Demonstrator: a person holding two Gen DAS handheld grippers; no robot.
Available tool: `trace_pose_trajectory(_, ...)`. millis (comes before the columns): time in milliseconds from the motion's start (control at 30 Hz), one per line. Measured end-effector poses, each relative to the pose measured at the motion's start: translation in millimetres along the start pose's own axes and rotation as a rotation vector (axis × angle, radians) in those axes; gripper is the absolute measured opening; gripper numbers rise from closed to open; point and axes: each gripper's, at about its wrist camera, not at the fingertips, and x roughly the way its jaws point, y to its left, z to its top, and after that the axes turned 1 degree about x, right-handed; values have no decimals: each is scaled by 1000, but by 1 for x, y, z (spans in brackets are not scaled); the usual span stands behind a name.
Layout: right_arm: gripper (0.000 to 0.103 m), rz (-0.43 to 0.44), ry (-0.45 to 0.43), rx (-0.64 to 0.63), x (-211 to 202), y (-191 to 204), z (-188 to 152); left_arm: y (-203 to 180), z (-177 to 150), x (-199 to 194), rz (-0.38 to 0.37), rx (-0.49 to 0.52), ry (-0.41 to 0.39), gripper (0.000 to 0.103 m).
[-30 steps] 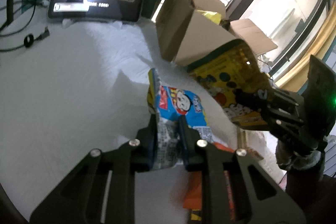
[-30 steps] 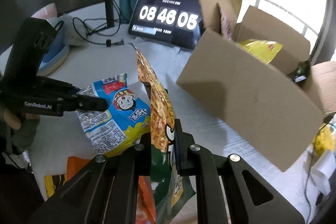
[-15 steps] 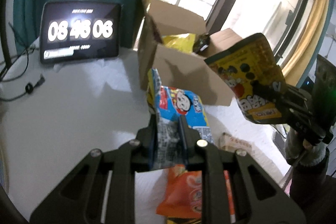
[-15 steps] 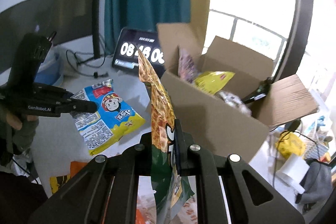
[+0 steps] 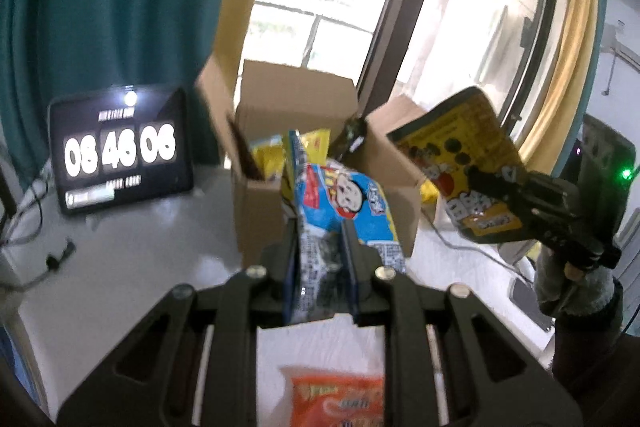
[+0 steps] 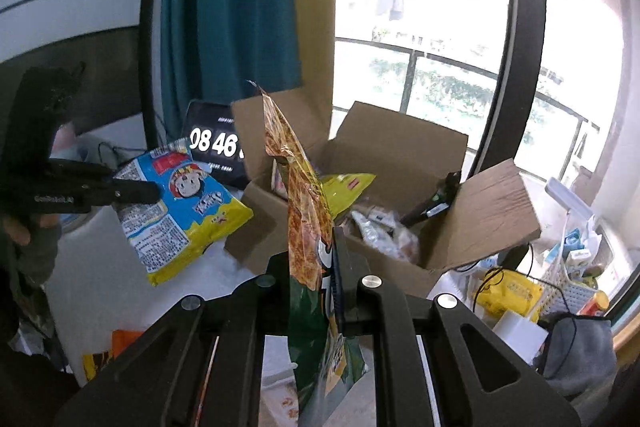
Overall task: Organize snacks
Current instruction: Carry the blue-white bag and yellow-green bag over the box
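Both bags up off table now, box opening come into view below. My left gripper (image 5: 320,247) clamped on blue snack bag (image 5: 344,203); right gripper (image 6: 316,267) pinching yellow snack bag (image 6: 304,211). Both hang just short of cardboard box (image 6: 372,163). Drop-in looks next.

- Left gripper (image 5: 320,247) clamped on blue snack bag (image 5: 340,203), held in front of open cardboard box (image 5: 296,131).
- Right gripper (image 5: 476,175) pinching yellow bag (image 5: 456,147), right of box.
- Orange packet (image 5: 336,403) on table below.
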Motion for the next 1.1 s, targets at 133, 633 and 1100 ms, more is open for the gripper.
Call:
trace_pose_trajectory(133, 12, -21, -20, -2, 5, -15, 17, -8, 25, 2, -2, 35, -50, 20)
trace_pose_trajectory(633, 12, -125, -62, 33, 37, -69, 62, -44, 92, 56, -41, 123, -99, 20)
trace_pose_trajectory(1100, 12, -210, -51, 173, 77, -130, 63, -58, 102, 159, -105, 92, 7, 20)
